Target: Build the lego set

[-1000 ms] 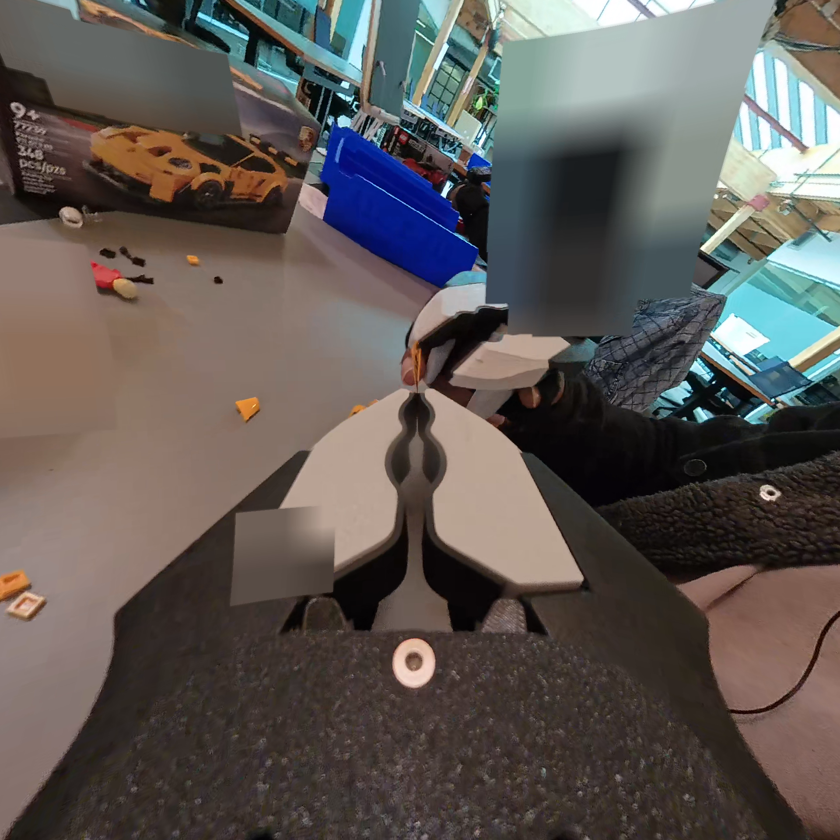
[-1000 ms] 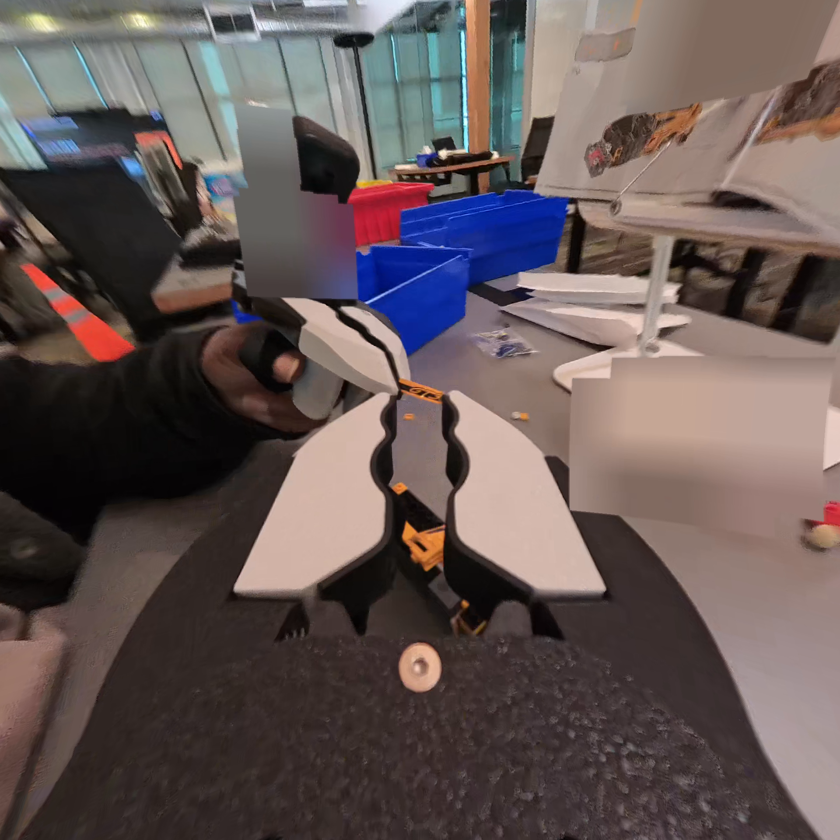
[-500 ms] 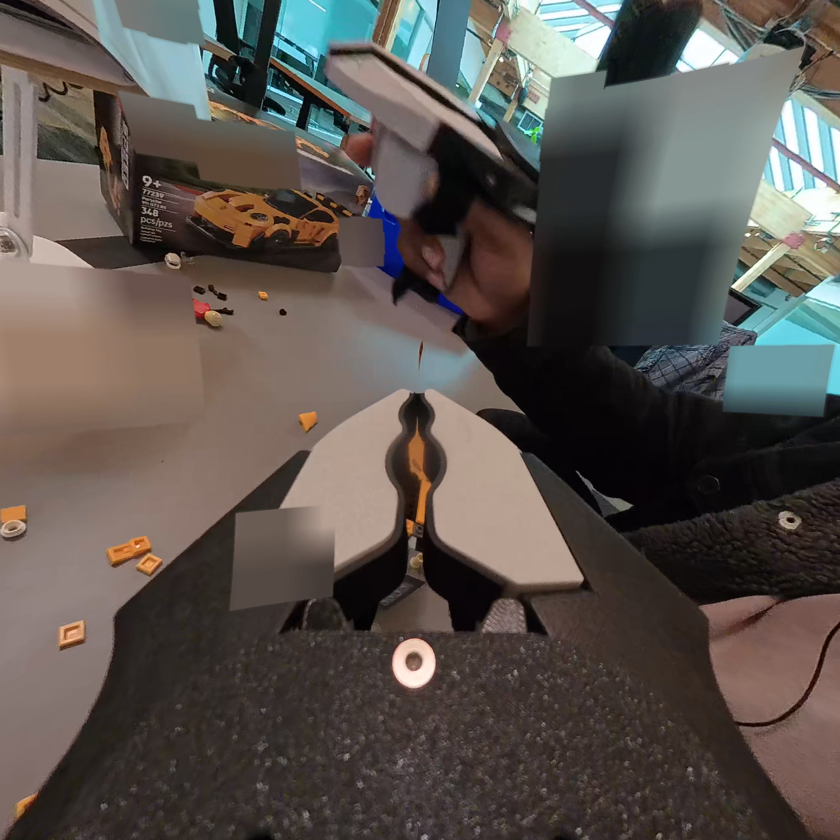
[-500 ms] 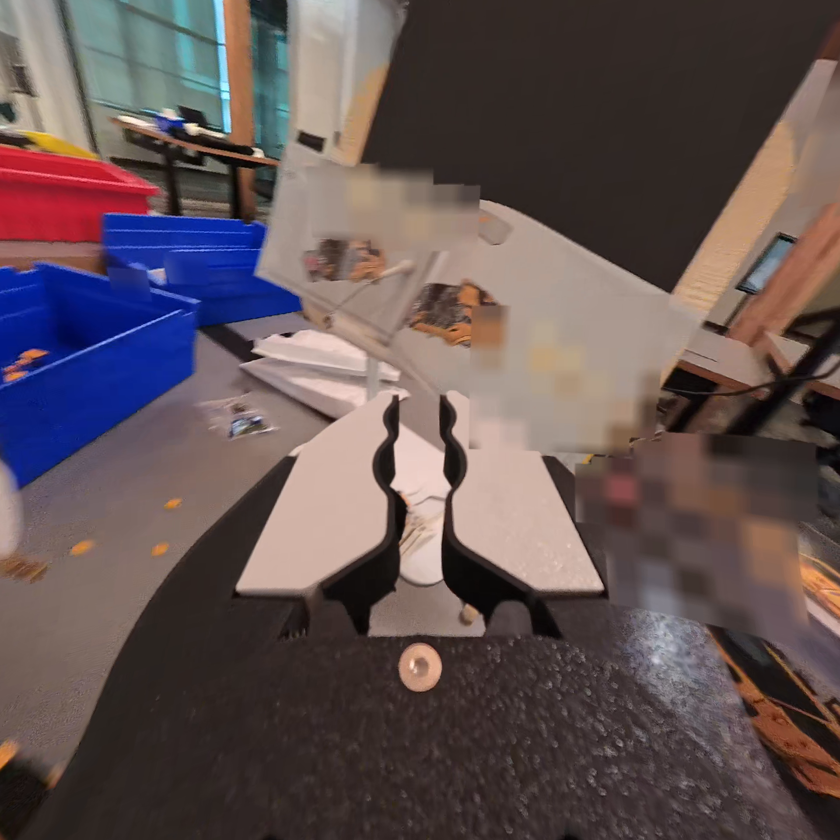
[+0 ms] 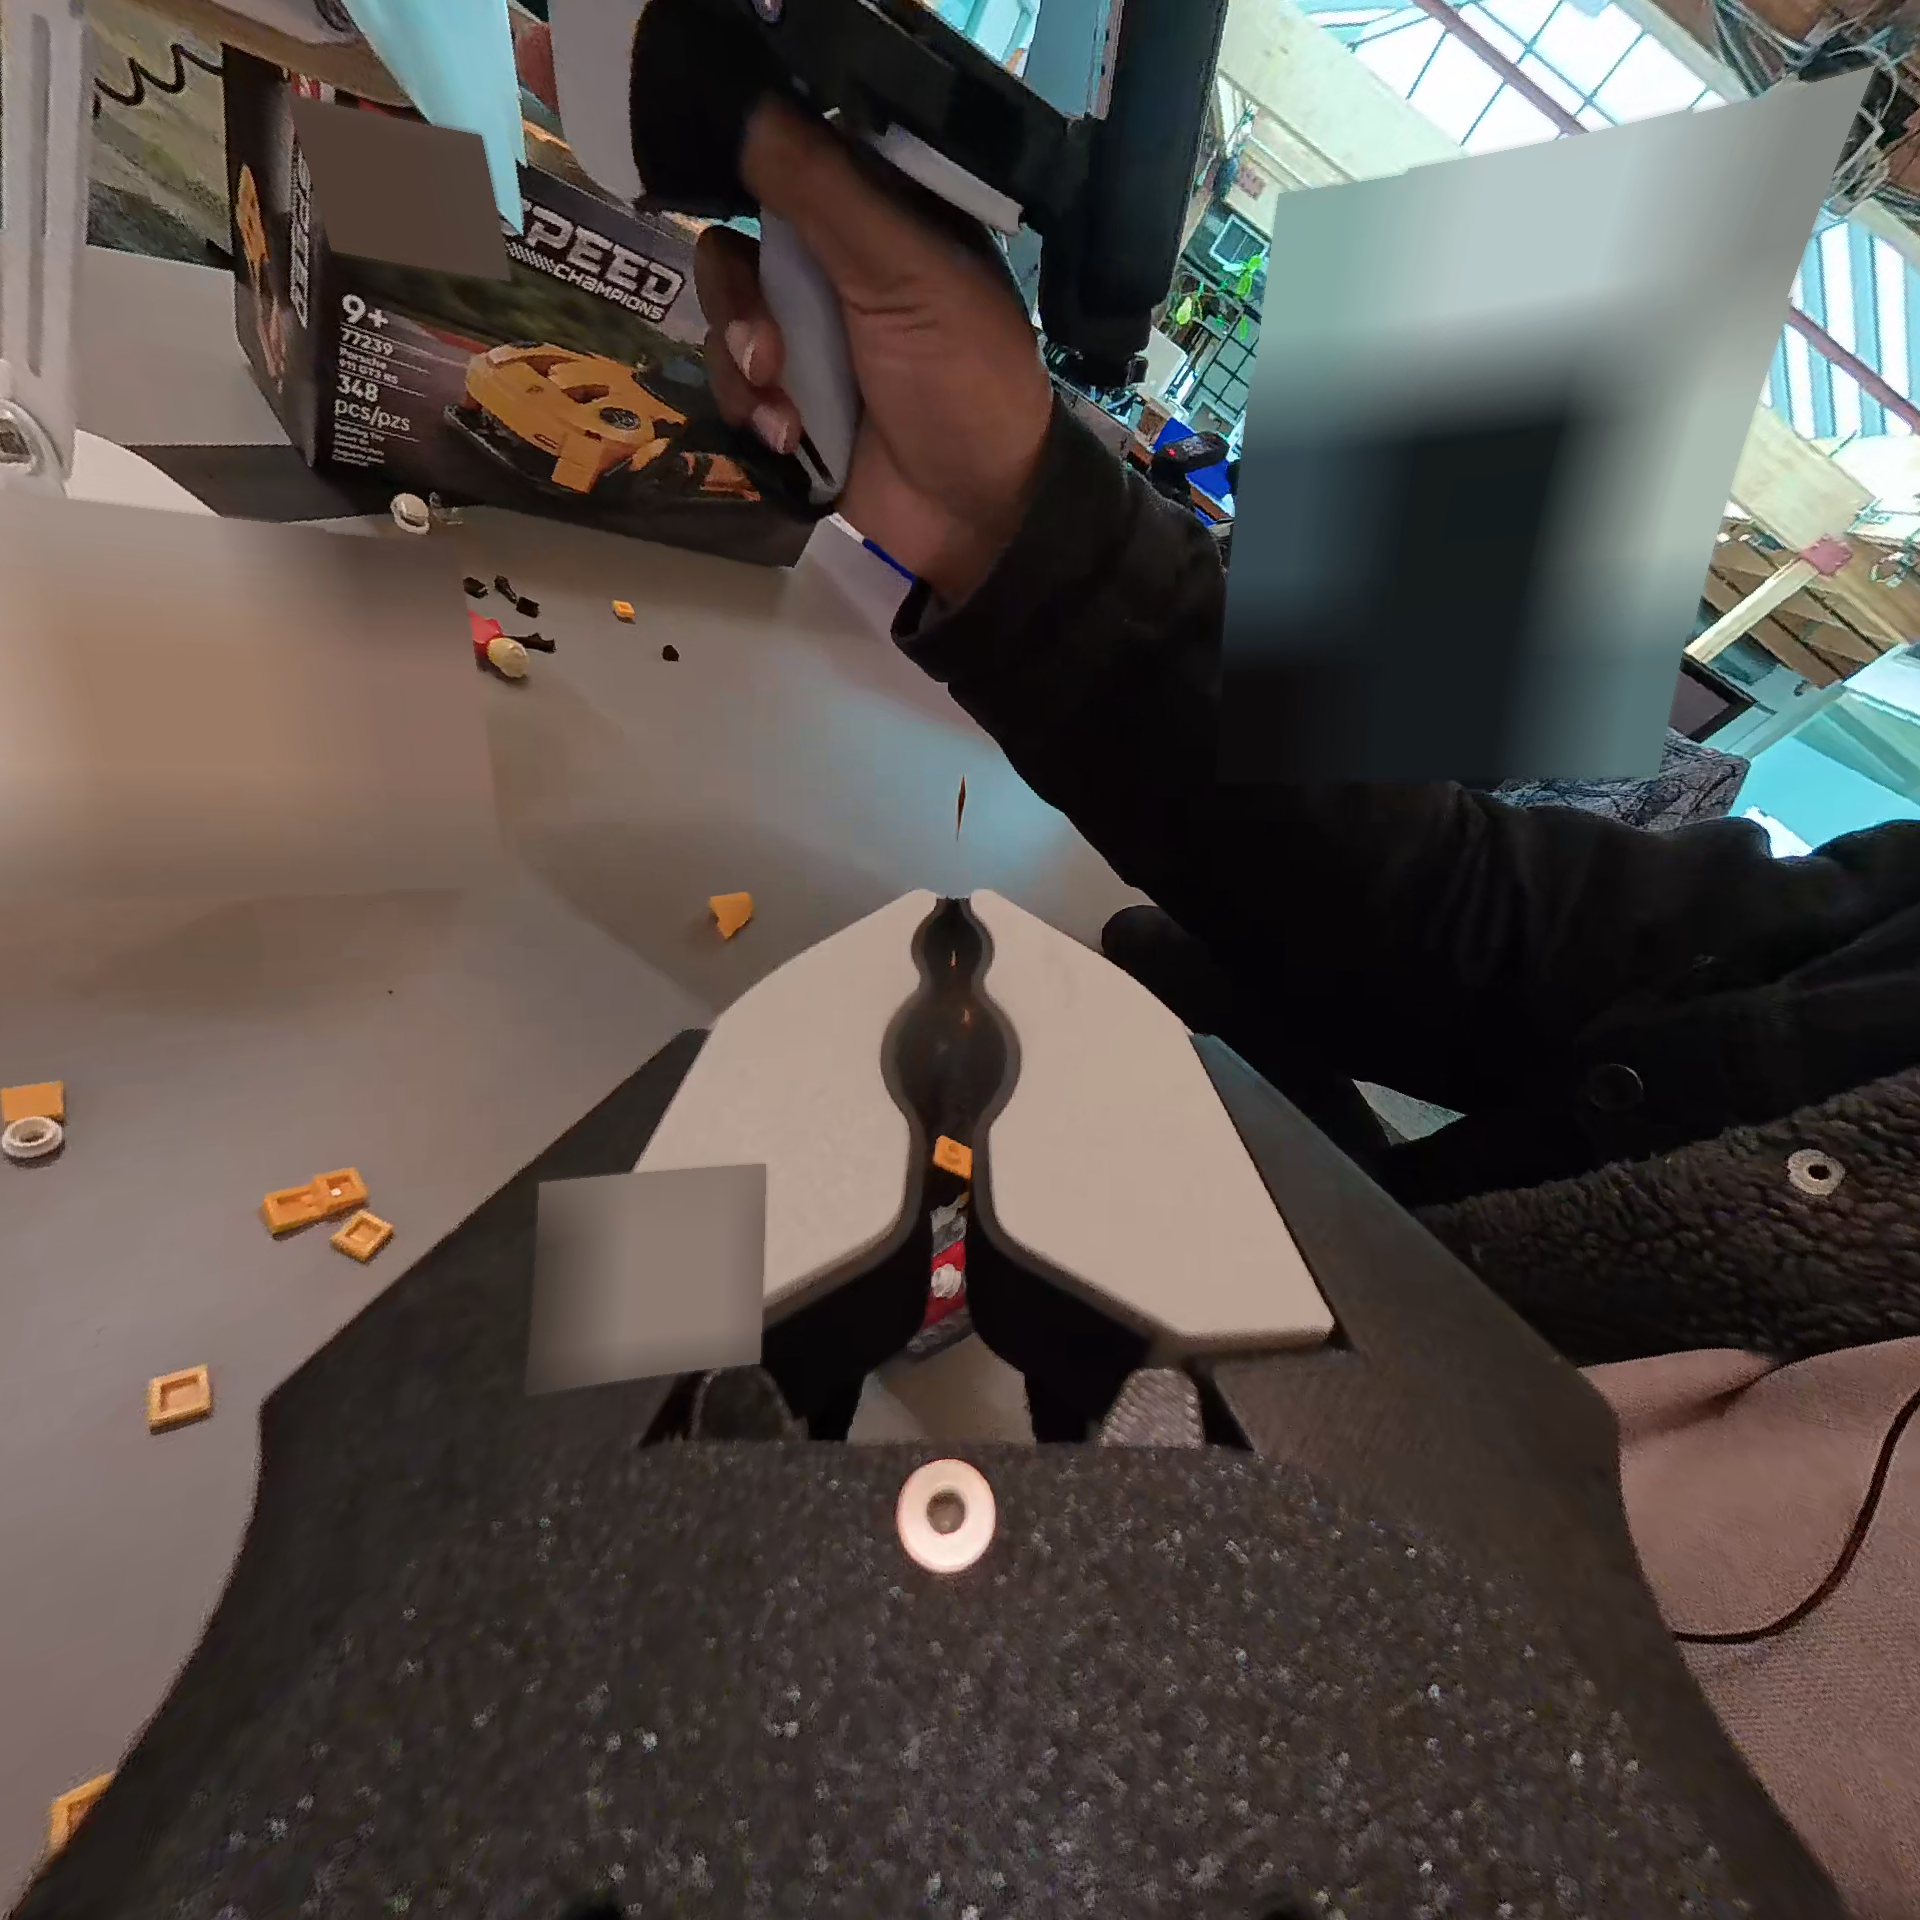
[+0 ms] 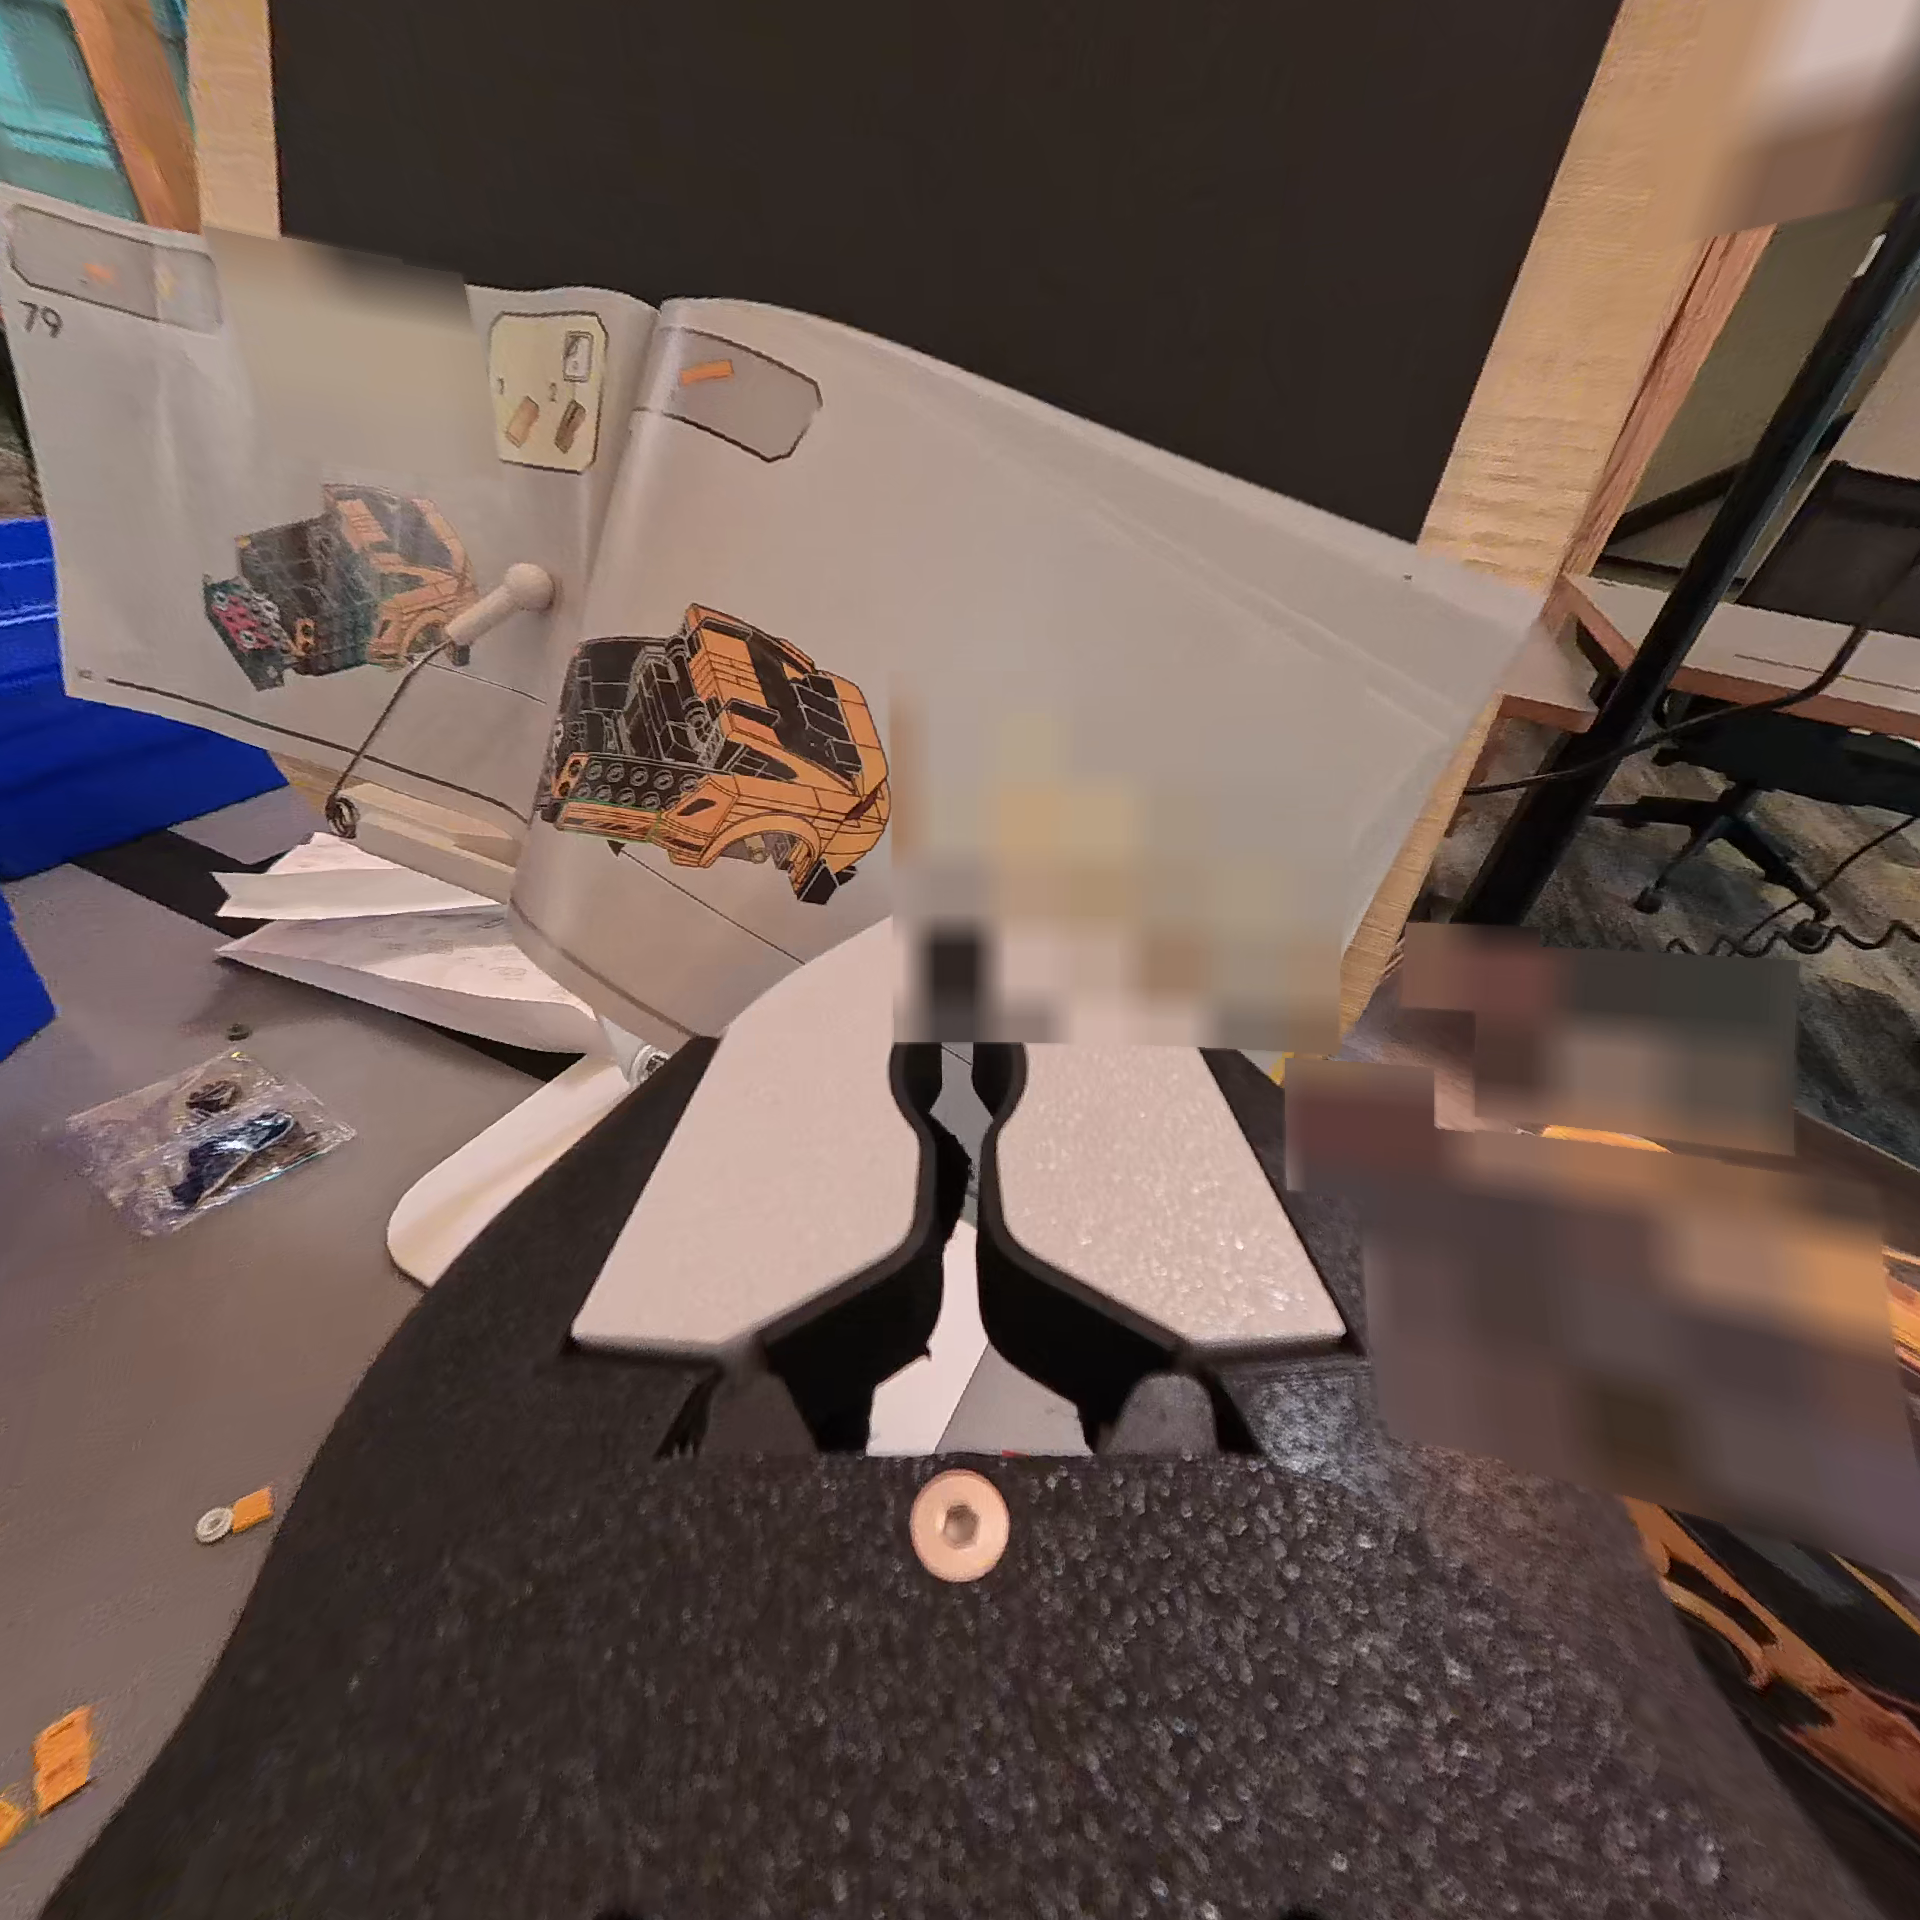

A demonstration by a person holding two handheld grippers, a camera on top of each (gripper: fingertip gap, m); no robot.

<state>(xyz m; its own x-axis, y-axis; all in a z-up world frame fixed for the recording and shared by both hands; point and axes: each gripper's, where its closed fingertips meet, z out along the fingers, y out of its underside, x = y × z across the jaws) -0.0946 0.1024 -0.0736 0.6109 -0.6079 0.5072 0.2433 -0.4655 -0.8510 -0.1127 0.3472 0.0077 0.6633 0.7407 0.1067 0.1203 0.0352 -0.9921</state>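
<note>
In the left wrist view my left gripper [image 5: 951, 902] is shut above the grey table [image 5: 312, 883]. A thin orange piece [image 5: 961, 805], seen edge-on, sticks out past its tips. Through the slot between the fingers, a small orange part [image 5: 951, 1155] and a red and grey part [image 5: 943, 1273] show below. A hand [image 5: 914, 343] holds the right gripper high, in front of a box with a yellow car on it [image 5: 540, 384]. In the right wrist view my right gripper [image 6: 954, 935] is close to an open instruction booklet [image 6: 1039, 582]. A mosaic patch hides its fingertips; the fingers' visible parts stand close together.
The booklet rests on a white stand [image 6: 488, 1195] with a wire page holder [image 6: 499, 608]. Loose orange parts [image 5: 730, 914] [image 5: 312, 1210] and a red and cream part [image 5: 497, 644] lie on the table. A small plastic bag [image 6: 208, 1138] and a blue bin [image 6: 62, 748] are at the left.
The right gripper left the left gripper's tips, rose and swung to face the booklet, and its fingers have come closer together. The left gripper stayed shut on the orange piece.
</note>
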